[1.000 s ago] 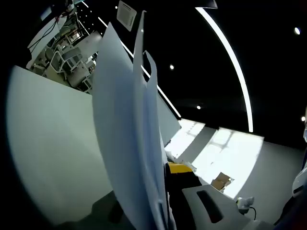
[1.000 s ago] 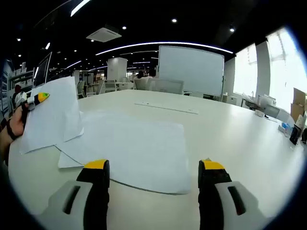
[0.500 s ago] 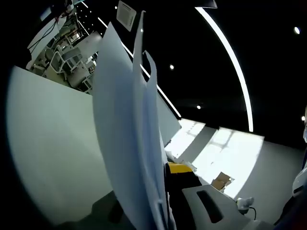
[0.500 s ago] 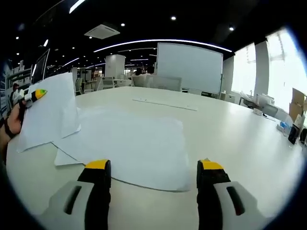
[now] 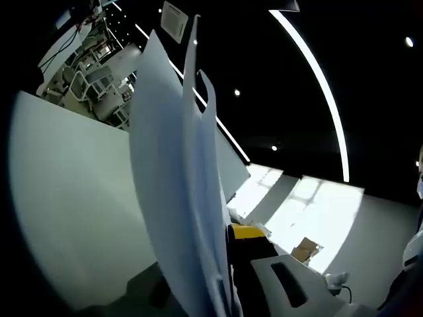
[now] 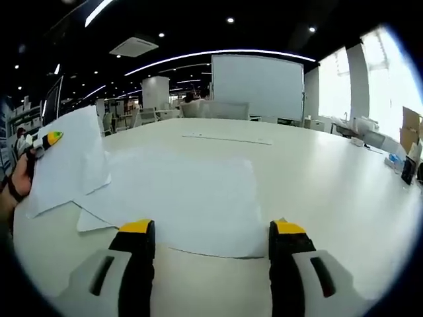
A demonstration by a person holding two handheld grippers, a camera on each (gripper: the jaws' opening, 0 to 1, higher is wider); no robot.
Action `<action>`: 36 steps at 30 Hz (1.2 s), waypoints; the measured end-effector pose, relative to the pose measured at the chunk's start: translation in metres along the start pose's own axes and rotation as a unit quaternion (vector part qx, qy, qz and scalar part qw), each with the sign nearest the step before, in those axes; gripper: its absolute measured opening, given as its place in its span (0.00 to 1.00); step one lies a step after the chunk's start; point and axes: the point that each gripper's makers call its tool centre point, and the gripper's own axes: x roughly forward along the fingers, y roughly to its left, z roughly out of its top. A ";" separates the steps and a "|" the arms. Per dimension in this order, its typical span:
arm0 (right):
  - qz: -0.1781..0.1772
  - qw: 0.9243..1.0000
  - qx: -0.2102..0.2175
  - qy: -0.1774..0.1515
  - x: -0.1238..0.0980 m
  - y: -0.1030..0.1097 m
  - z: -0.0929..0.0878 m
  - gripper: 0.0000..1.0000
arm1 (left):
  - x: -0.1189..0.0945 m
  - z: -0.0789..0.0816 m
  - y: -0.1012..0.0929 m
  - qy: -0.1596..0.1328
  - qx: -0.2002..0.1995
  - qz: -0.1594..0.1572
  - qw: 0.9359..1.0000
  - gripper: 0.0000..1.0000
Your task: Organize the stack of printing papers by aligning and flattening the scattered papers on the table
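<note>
Several white sheets [image 6: 182, 198] lie loosely overlapped on the white table [image 6: 317, 178], just beyond my right gripper [image 6: 213, 230]. Its yellow-tipped jaws stand wide apart, low over the table's near edge, with nothing between them. At the left, my left gripper [image 6: 47, 139] holds a few sheets [image 6: 69, 162] up off the table, with a hand [image 6: 13, 185] behind it. In the left gripper view these held sheets [image 5: 178, 185] rise edge-on from the left gripper [image 5: 211, 264], which is shut on their lower edge. One yellow fingertip [image 5: 248, 231] shows to the right of the paper.
A large whiteboard [image 6: 264, 89] stands beyond the table's far side, with chairs [image 6: 218, 109] next to it. A thin strip [image 6: 228, 140] lies on the far part of the table. Small items [image 6: 406, 168] sit at its right edge. Bright windows are on the right.
The right gripper view has shifted slightly, so its camera has moved a little. The sheets on the table and the held sheets keep their places. The left gripper view is unchanged.
</note>
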 end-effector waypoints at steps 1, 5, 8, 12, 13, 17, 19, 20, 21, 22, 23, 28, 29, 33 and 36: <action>-0.001 1.000 0.001 0.000 0.000 0.001 0.000 0.66 | 0.000 0.000 0.000 0.000 0.000 0.000 1.000 0.07; -0.003 1.000 0.002 -0.003 0.001 -0.001 0.001 0.66 | 0.000 0.000 0.001 0.000 -0.001 0.000 1.000 0.07; -0.002 1.000 0.002 -0.003 0.001 0.000 0.001 0.65 | 0.000 0.000 0.001 0.000 -0.001 0.000 1.000 0.07; -0.001 1.000 0.001 -0.004 0.000 0.002 0.001 0.65 | 0.000 0.001 0.001 -0.001 -0.001 0.000 1.000 0.07; 0.000 1.000 0.001 -0.004 0.000 0.003 0.001 0.64 | 0.000 0.001 0.001 -0.001 -0.001 0.000 1.000 0.07; 0.001 1.000 0.000 -0.004 0.000 0.004 0.002 0.64 | 0.000 0.001 0.001 -0.001 -0.001 0.000 1.000 0.07; 0.001 1.000 0.000 -0.004 0.000 0.004 0.002 0.63 | 0.000 0.001 0.001 -0.001 -0.002 0.000 1.000 0.07; 0.002 1.000 0.000 -0.004 0.000 0.004 0.003 0.63 | 0.000 0.001 0.001 -0.001 -0.002 0.000 1.000 0.07; 0.002 1.000 0.000 -0.003 0.002 0.002 0.003 0.63 | 0.000 0.001 0.001 -0.001 -0.002 0.000 1.000 0.07; 0.002 1.000 0.000 -0.004 0.002 0.001 0.003 0.63 | 0.000 0.001 0.001 -0.001 -0.002 0.000 1.000 0.07; 0.002 1.000 0.000 -0.004 0.003 0.000 0.003 0.63 | 0.000 0.001 0.001 -0.001 -0.002 0.000 1.000 0.07; 0.003 1.000 0.000 -0.003 0.003 -0.001 0.003 0.63 | 0.000 0.001 0.000 -0.001 -0.002 0.000 1.000 0.07; 0.003 1.000 0.000 -0.003 0.004 -0.001 0.003 0.63 | 0.000 0.001 0.000 -0.001 -0.002 0.000 1.000 0.07; 0.002 1.000 0.000 -0.001 0.004 -0.003 0.002 0.62 | 0.000 0.000 0.000 -0.001 -0.002 0.000 1.000 0.07; 0.001 1.000 0.001 -0.001 0.005 -0.004 0.002 0.61 | 0.000 0.000 0.000 -0.001 -0.002 0.001 1.000 0.07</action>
